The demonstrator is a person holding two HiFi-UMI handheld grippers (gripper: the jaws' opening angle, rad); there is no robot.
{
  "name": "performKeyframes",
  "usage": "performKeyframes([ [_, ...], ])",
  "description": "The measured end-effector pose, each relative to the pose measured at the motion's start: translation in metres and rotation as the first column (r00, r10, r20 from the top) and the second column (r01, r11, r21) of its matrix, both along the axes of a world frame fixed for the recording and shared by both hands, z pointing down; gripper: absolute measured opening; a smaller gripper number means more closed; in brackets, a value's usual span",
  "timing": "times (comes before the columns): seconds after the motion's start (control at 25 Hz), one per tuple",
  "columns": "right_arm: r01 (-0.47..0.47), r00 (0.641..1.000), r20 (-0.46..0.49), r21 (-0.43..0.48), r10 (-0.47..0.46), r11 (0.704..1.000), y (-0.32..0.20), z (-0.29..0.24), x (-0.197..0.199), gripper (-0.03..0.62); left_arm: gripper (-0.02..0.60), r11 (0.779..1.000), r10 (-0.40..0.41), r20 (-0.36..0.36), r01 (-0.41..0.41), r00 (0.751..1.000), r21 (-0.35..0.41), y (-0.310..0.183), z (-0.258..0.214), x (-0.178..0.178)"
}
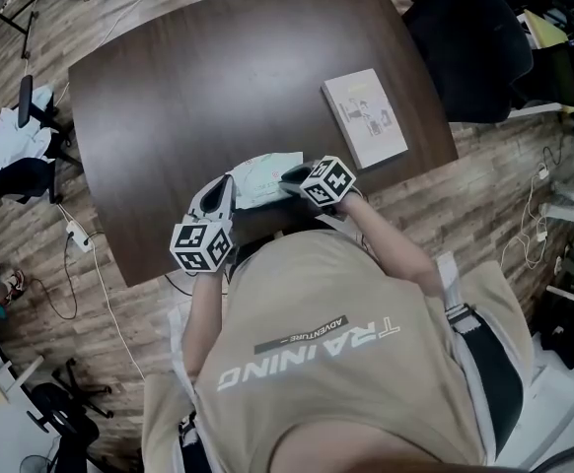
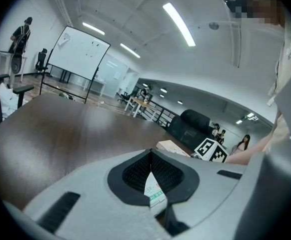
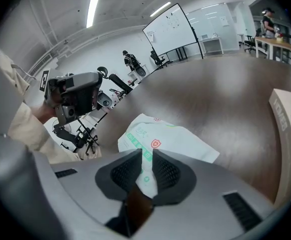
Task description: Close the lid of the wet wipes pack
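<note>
— Where is the wet wipes pack?

— It lies flat at the near edge of the dark table, right in front of me, between my two tools.

— Are you holding it?

— Yes, at both ends. My left tongs are clenched on a corner of it, with a strip of white and green wrapper pinched between the pads. My right tongs are closed on the opposite edge.

— Can you see inside it?

— No. I can't make out any wipes, or how the lid stands.

— Anything in the way?

— A pale booklet lies to the right, well apart from the pack. A black office chair stands at the far right corner.

— How does the pack look?

— Soft and white, a bit crumpled, with green print and a small red shield mark.
</note>
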State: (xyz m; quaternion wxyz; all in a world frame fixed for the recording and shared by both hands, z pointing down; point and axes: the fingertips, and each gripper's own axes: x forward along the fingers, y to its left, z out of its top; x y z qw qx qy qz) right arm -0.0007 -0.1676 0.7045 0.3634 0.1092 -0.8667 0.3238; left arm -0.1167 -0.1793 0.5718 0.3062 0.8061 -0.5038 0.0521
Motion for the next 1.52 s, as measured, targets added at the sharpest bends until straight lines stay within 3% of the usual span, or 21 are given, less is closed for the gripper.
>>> performKeyframes([
  [0.2, 0.0, 1.0, -0.025, 0.019, 0.0, 1.0, -0.001, 0.003, 0.002, 0.047, 0.005, 1.0, 0.001, 0.004, -0.001, 1.0, -0.01, 0.004, 0.005, 0.0],
  [0.36, 0.033, 0.998, -0.051, 0.131, -0.026, 0.991, -0.005, -0.004, -0.001, 0.025, 0.005, 1.0, 0.006, 0.001, -0.006, 1.0, -0.003, 0.002, 0.004, 0.003],
  [0.76, 0.075, 0.997, 0.014, 0.196, -0.079, 0.978, -0.012, -0.044, -0.022, 0.02, 0.005, 1.0, -0.018, 0.013, 0.018, 1.0, 0.024, -0.001, -0.007, -0.003],
  [1.08, 0.154, 0.988, -0.028, 0.188, -0.151, 0.97, -0.011, -0.037, -0.032, 0.02, 0.005, 0.998, -0.051, 0.022, 0.05, 0.998, 0.037, 0.002, -0.013, -0.007],
  [1.52, 0.252, 0.962, -0.147, 0.167, -0.228, 0.953, -0.001, -0.002, -0.04, 0.02, 0.005, 0.994, -0.111, 0.018, 0.111, 0.994, -0.003, 0.012, 0.001, -0.031],
])
